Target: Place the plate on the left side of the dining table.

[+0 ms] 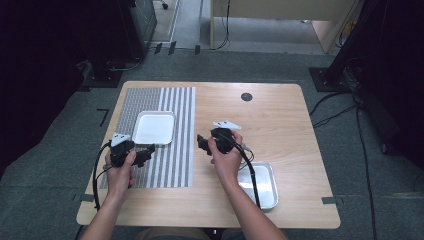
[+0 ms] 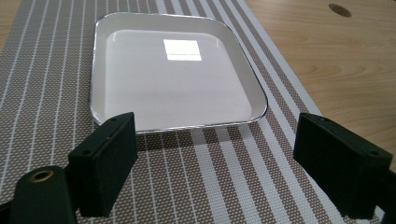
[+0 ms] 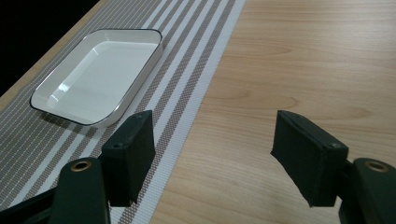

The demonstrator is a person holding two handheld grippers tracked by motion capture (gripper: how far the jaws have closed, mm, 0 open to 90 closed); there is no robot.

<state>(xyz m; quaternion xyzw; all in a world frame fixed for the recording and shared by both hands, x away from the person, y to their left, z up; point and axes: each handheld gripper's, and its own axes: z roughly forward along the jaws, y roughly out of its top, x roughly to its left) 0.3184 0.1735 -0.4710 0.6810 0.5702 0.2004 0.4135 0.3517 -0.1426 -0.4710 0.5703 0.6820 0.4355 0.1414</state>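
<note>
High view: the white tray (image 1: 153, 127) lies on the striped mat (image 1: 150, 137) toward the table's (image 1: 280, 120) far left corner, its long axis running left to right. The left gripper (image 1: 142, 155) is just beside its near edge, the right gripper (image 1: 202, 143) near the middle. A metal tray (image 1: 267, 187) sits by the near right corner.

Left gripper view: jaws apart and empty, the tray's (image 2: 177, 74) near rim just beyond.

Right gripper view: jaws apart and empty over bare wood, the tray (image 3: 100, 72) far left.

A white square enamel tray (image 1: 154, 128) is lying on a brown-and-white striped woven placemat (image 1: 172, 165); right of that placemat, pale wooden tabletop (image 1: 285, 120) is showing.
</note>
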